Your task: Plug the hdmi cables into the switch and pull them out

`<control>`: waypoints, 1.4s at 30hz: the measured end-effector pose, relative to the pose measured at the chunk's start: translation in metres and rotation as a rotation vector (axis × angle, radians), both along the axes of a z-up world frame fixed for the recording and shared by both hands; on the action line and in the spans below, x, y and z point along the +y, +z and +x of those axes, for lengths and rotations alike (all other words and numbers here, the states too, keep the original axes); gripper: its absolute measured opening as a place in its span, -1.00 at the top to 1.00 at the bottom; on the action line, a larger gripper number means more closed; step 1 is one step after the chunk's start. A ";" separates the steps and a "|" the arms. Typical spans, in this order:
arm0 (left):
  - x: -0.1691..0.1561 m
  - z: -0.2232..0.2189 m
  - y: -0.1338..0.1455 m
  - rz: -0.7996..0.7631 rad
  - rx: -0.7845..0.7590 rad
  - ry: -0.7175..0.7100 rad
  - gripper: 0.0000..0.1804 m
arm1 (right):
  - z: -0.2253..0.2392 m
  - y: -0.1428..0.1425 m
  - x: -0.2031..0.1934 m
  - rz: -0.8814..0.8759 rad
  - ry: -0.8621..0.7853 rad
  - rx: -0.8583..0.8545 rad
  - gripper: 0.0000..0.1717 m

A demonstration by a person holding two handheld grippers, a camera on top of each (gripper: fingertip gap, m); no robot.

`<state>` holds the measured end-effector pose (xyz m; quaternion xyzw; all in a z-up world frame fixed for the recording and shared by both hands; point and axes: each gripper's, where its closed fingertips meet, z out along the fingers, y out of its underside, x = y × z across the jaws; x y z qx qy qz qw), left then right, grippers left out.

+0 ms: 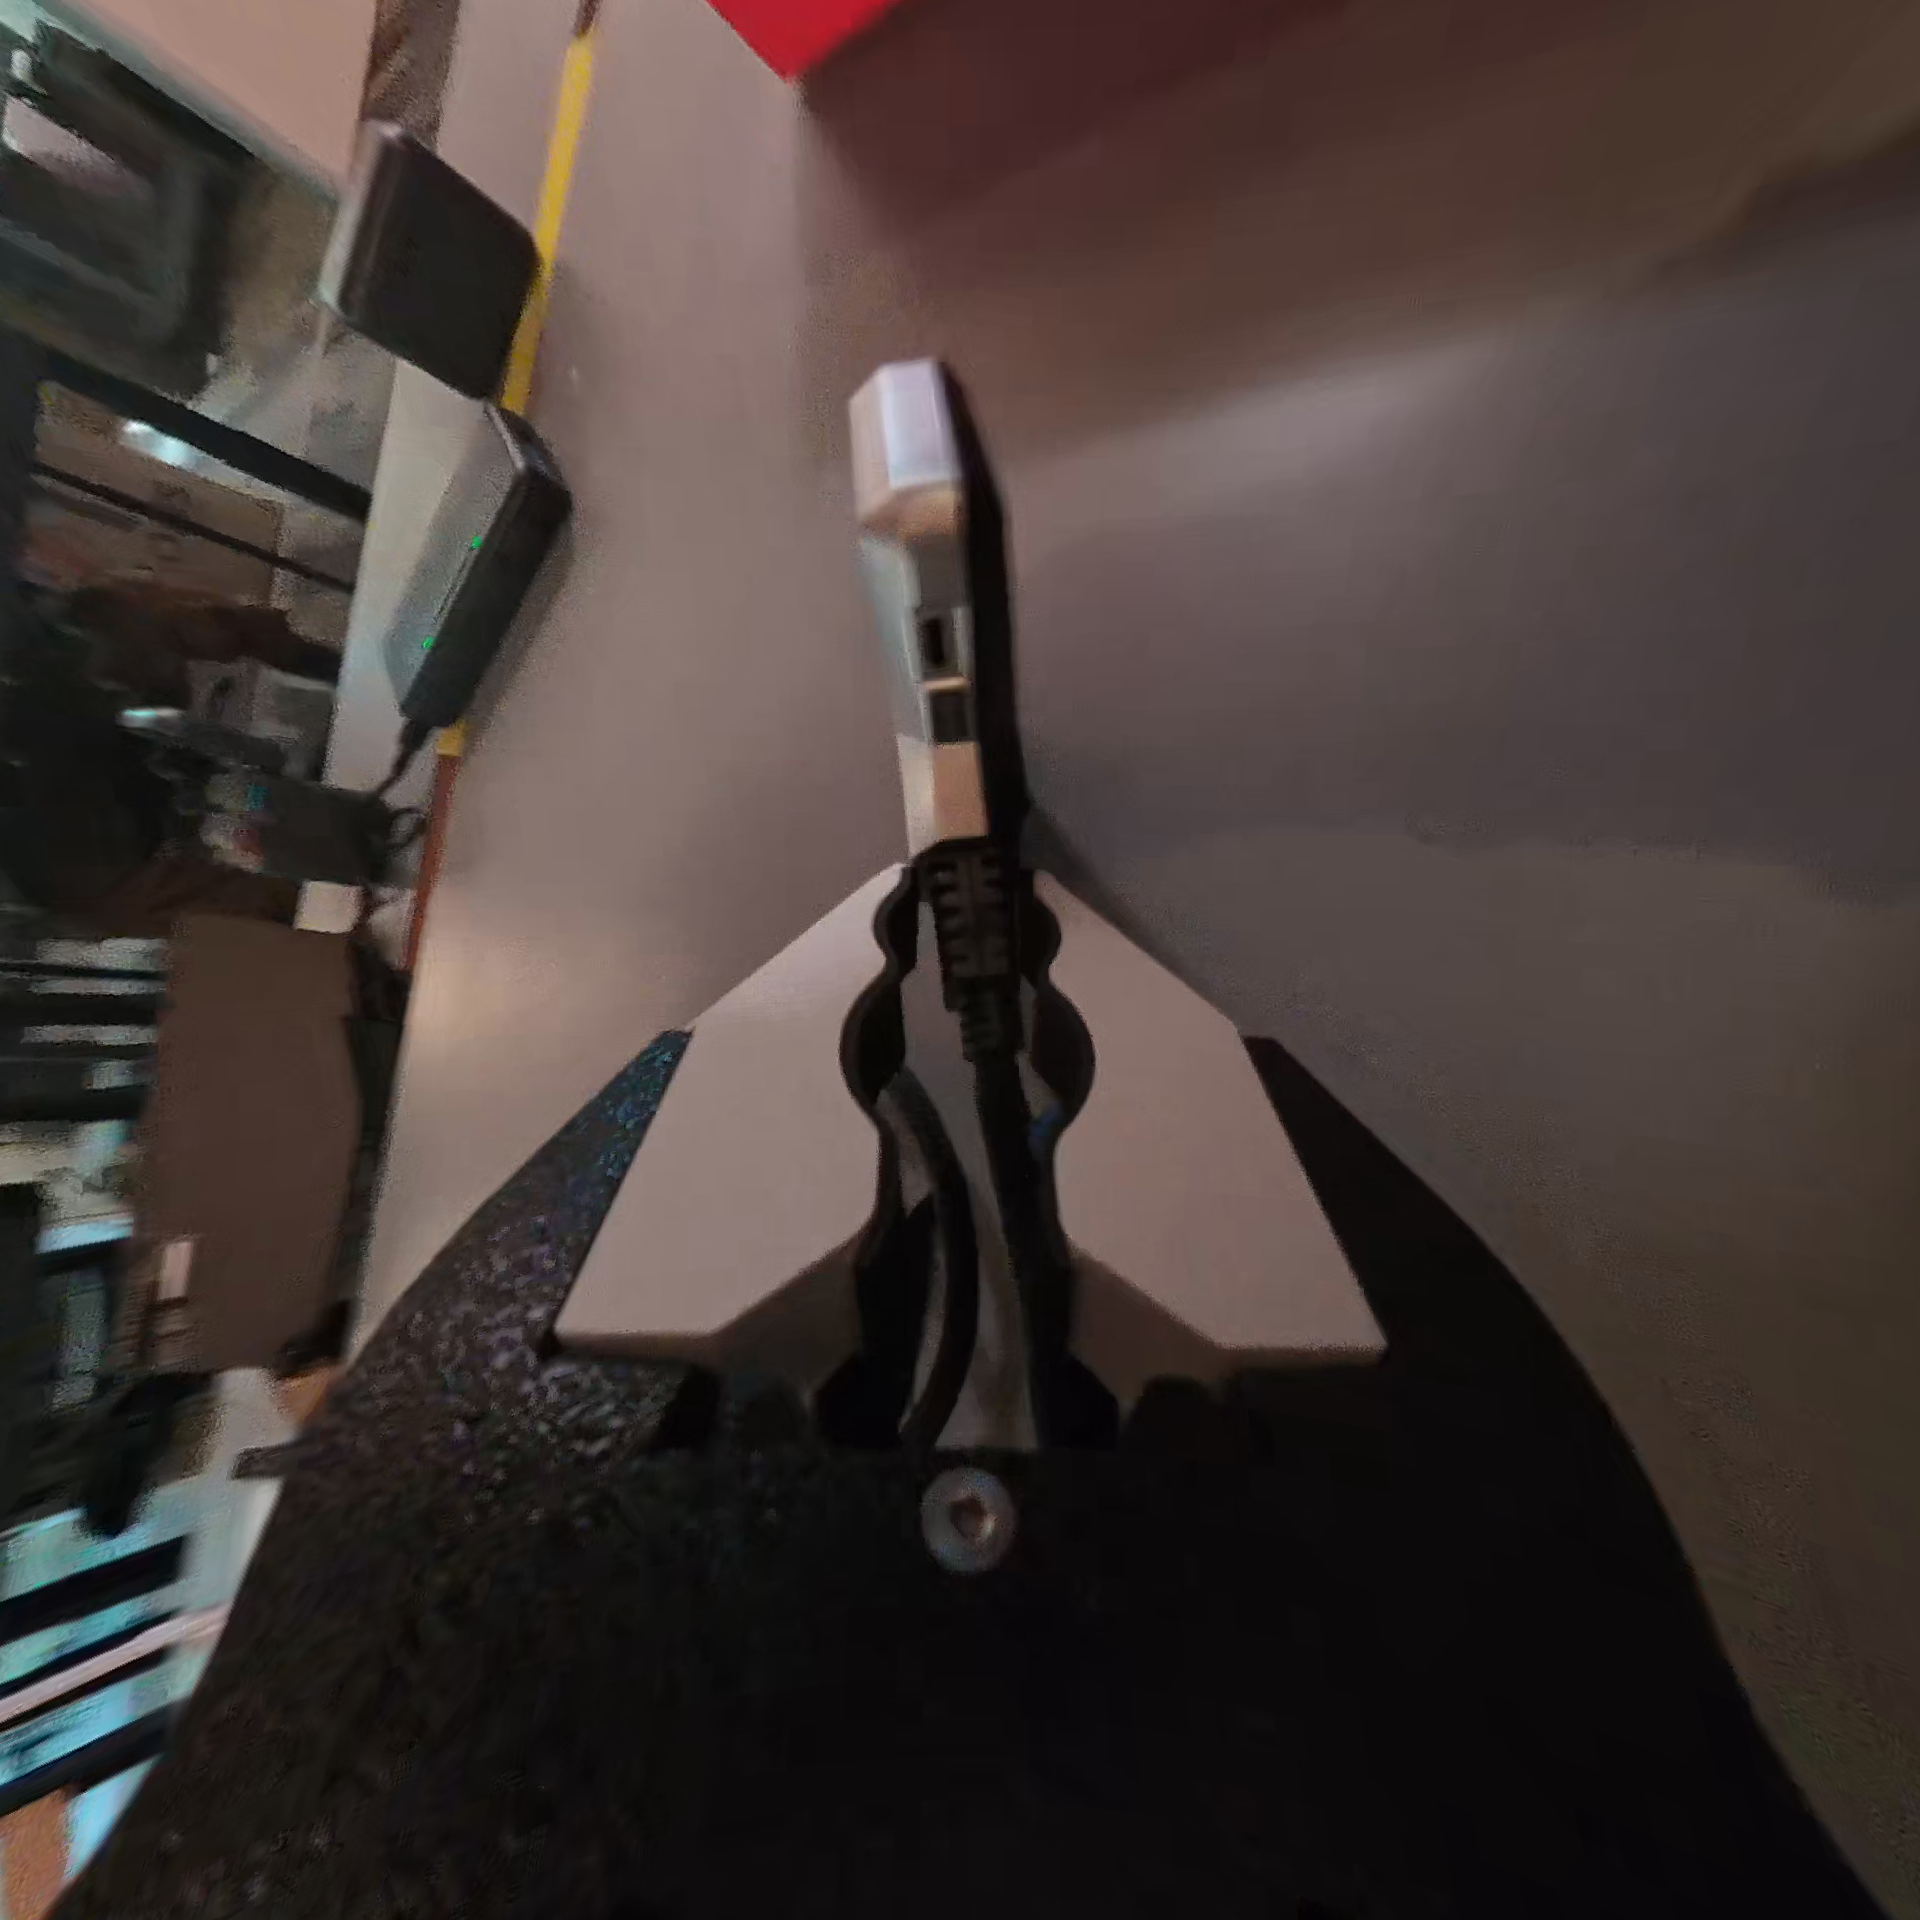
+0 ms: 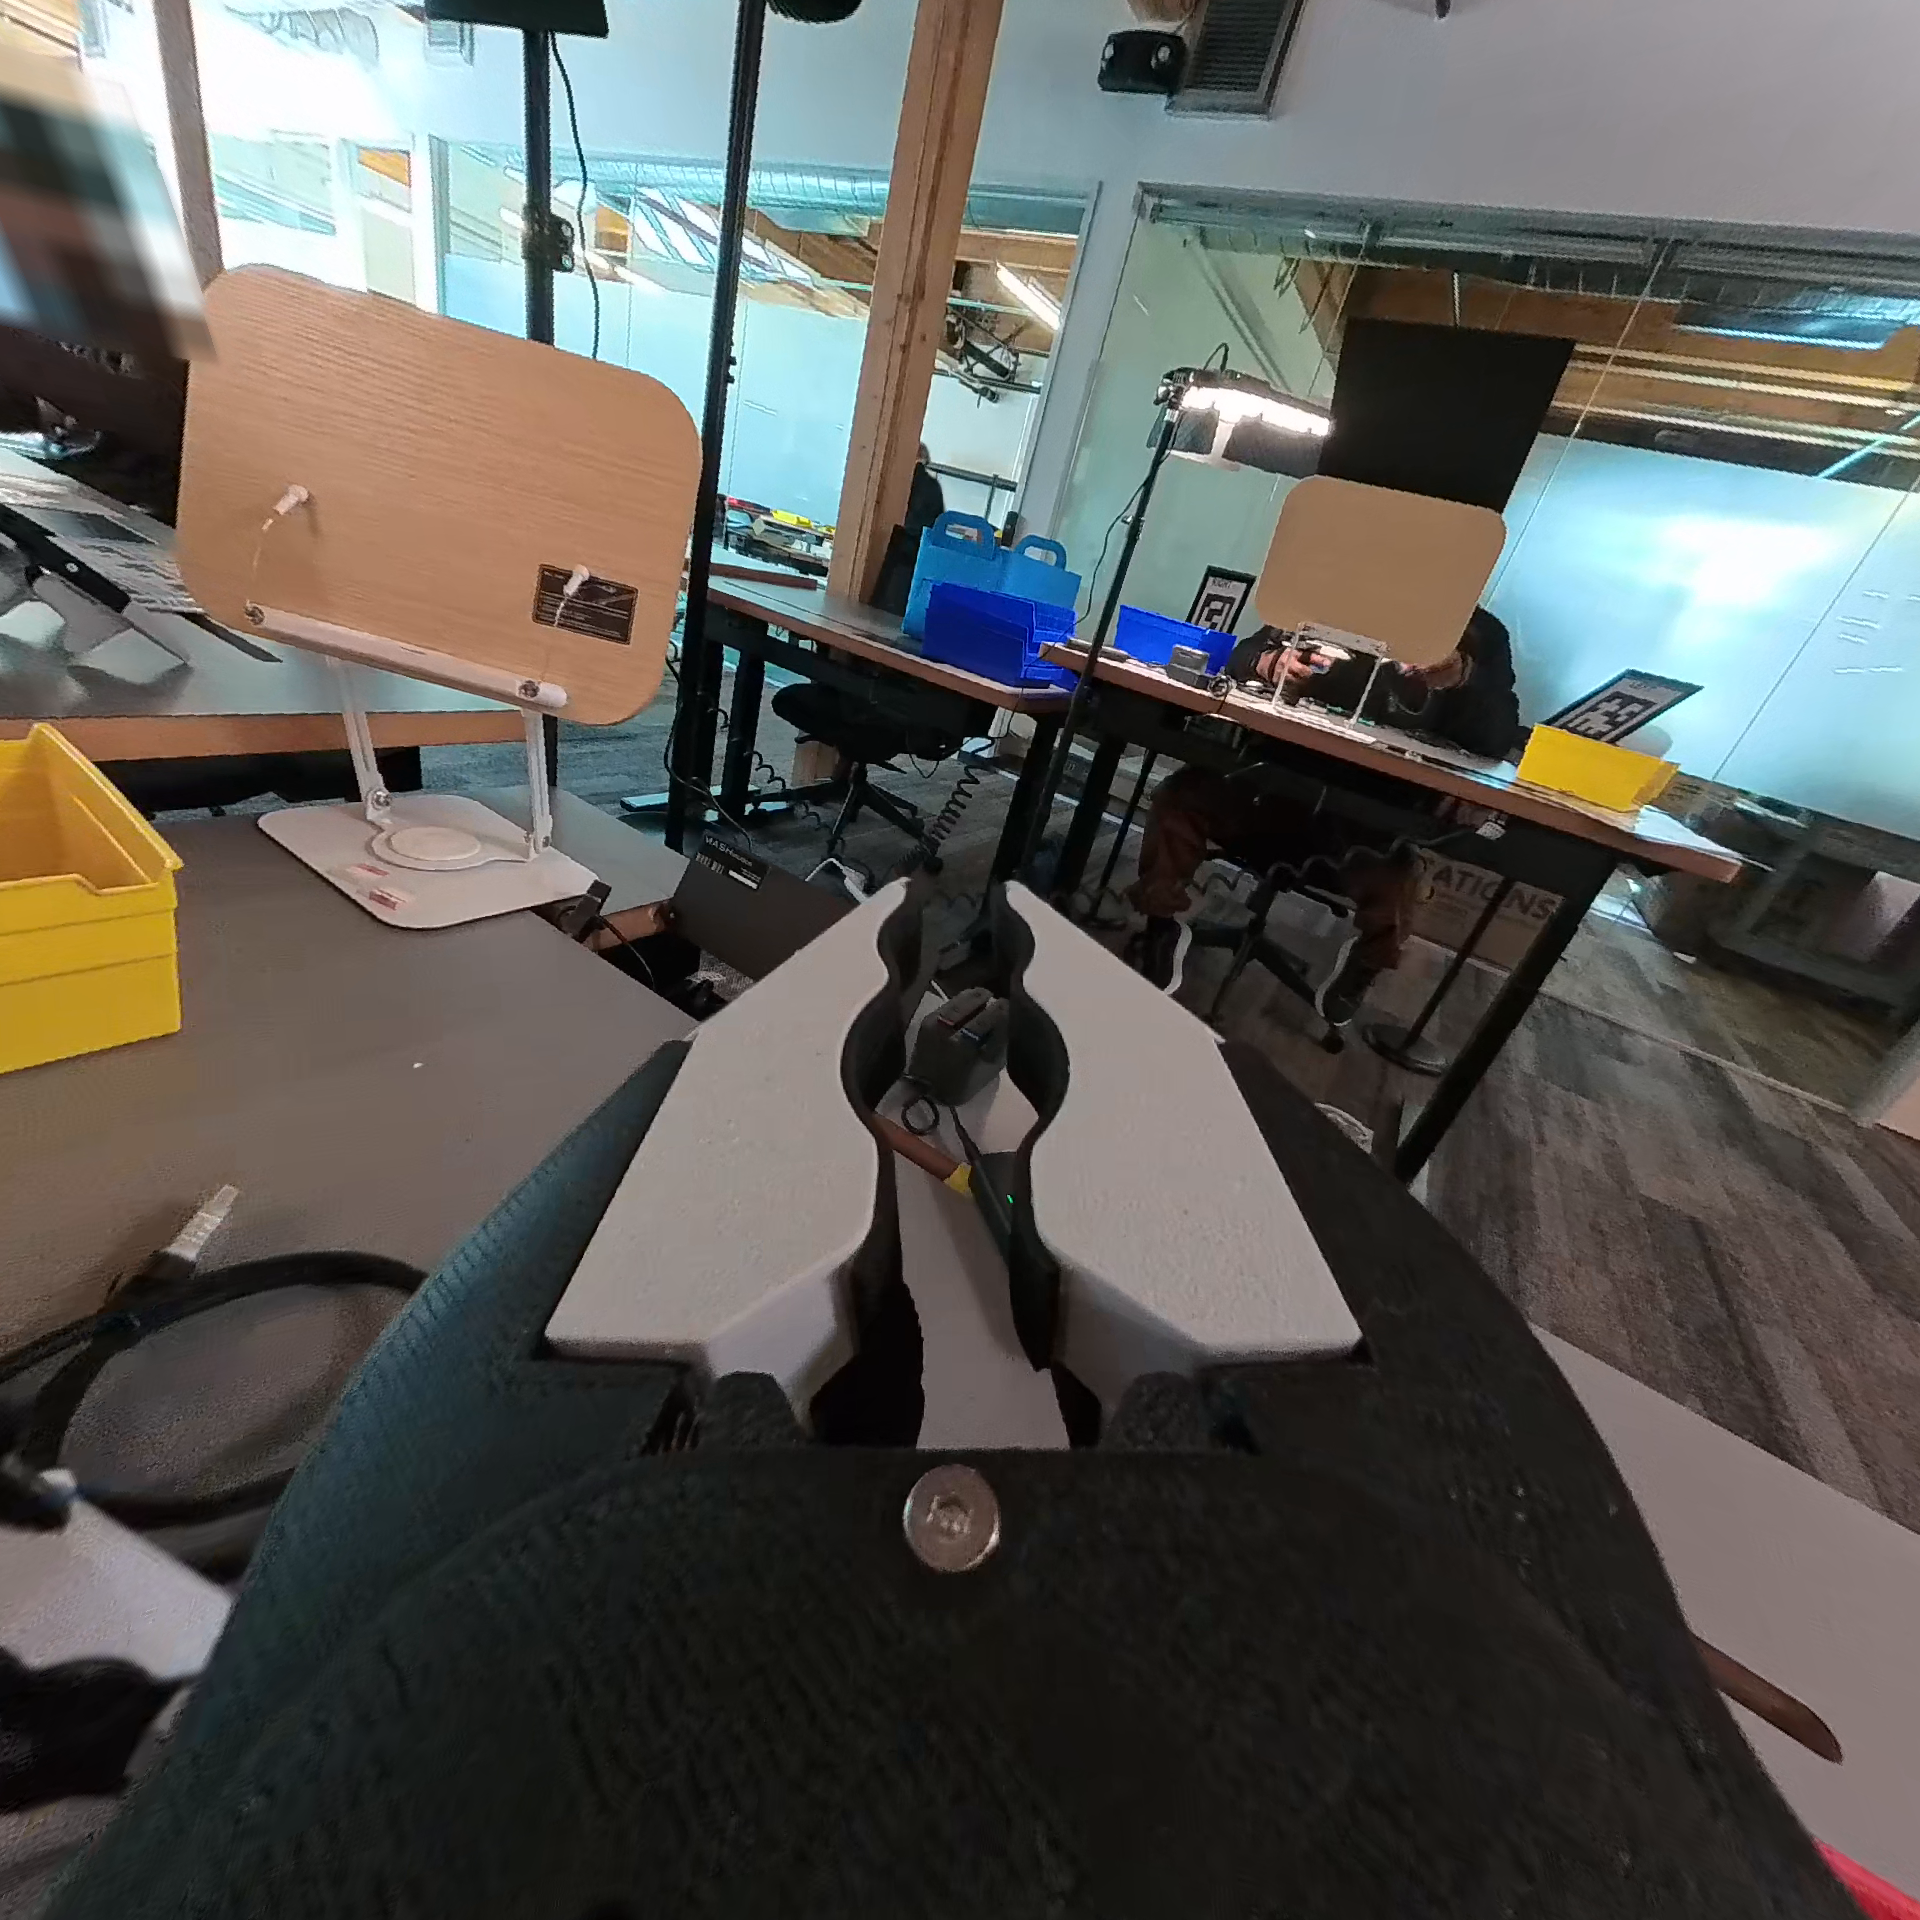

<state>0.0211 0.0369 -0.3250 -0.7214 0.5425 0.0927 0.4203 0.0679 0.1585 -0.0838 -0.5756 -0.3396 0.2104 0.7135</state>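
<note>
A: The black hdmi cable [image 1: 971, 935] sits pinched by its ribbed collar in the left gripper [image 1: 971, 883], its plug meeting the silver switch [image 1: 935, 644] on the bench [image 1: 1455, 727].

B: And the right gripper [image 2: 956, 904]?

A: Narrow, holding nothing. I'd worry that a crooked pull drags the unheld switch along.

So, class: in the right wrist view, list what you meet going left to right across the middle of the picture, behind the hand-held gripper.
Yellow bin → wooden board on a white stand → wooden post → blue bins → lamp on a tripod → seated person → yellow tray.
</note>
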 end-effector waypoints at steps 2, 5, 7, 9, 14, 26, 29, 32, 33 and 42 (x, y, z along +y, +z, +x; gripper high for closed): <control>0.002 0.001 -0.002 0.073 0.061 -0.023 0.82 | 0.000 -0.001 0.001 -0.001 -0.004 -0.002 0.87; -0.002 0.004 0.007 0.039 -0.052 -0.010 0.56 | 0.000 -0.003 0.002 -0.004 -0.008 -0.015 0.87; -0.009 0.001 0.027 -0.001 -0.210 0.019 0.19 | 0.000 -0.004 0.002 -0.005 -0.009 -0.021 0.87; -0.021 -0.007 0.055 -0.038 -0.388 0.028 -0.03 | 0.002 -0.005 0.004 -0.010 -0.012 -0.020 0.87; -0.064 -0.079 0.129 0.052 -0.503 0.020 -0.01 | 0.004 -0.010 0.007 -0.027 -0.017 -0.029 0.87; -0.154 -0.446 0.129 0.015 0.153 1.098 0.49 | -0.004 -0.016 0.010 -0.043 -0.005 -0.055 0.87; -0.188 -0.488 0.102 -0.026 -0.003 1.474 0.54 | -0.005 -0.017 0.010 -0.044 -0.005 -0.062 0.87; -0.187 -0.491 0.081 0.006 -0.335 1.564 0.58 | -0.005 -0.018 0.010 -0.045 -0.002 -0.065 0.87; -0.186 -0.491 0.075 0.008 -0.408 1.576 0.59 | -0.005 -0.018 0.010 -0.046 -0.002 -0.066 0.87; -0.187 -0.504 0.041 -0.003 -0.421 1.642 0.78 | -0.007 -0.020 0.010 -0.052 0.001 -0.079 0.87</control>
